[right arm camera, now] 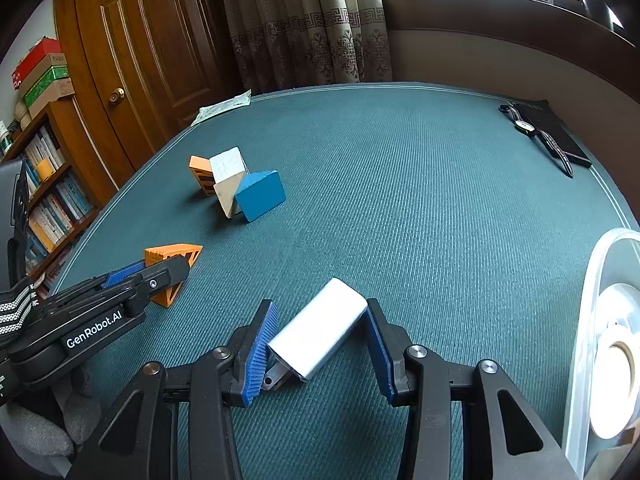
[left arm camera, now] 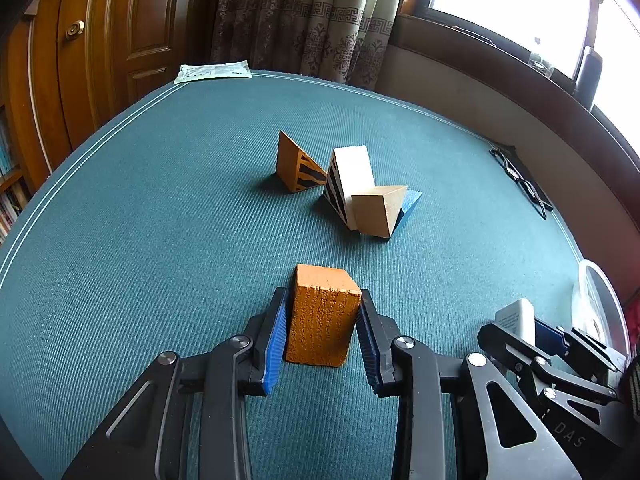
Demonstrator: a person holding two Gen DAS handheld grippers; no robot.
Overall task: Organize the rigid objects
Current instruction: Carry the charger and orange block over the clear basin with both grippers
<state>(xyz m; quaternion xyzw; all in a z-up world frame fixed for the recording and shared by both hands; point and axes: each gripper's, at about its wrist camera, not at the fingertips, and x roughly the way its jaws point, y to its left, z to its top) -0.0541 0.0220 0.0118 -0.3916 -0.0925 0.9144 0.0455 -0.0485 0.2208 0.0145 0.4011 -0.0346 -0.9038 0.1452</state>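
The green table mat [right arm camera: 400, 200] lay bare across its middle and far right, leaving wide room to pass between the clustered blocks [right arm camera: 236, 188] at the far left and the watch [right arm camera: 525, 128] and dark case [right arm camera: 560, 136] at the far right edge. Nearer in, the left gripper [left arm camera: 322, 300] around the orange block [left arm camera: 322, 316] and the right gripper [right arm camera: 320, 312] around the white charger [right arm camera: 320, 328] stood close side by side, with only a narrow strip of mat between them. A clear tape reel [right arm camera: 608, 340] blocked the near right edge, just beside the right gripper.
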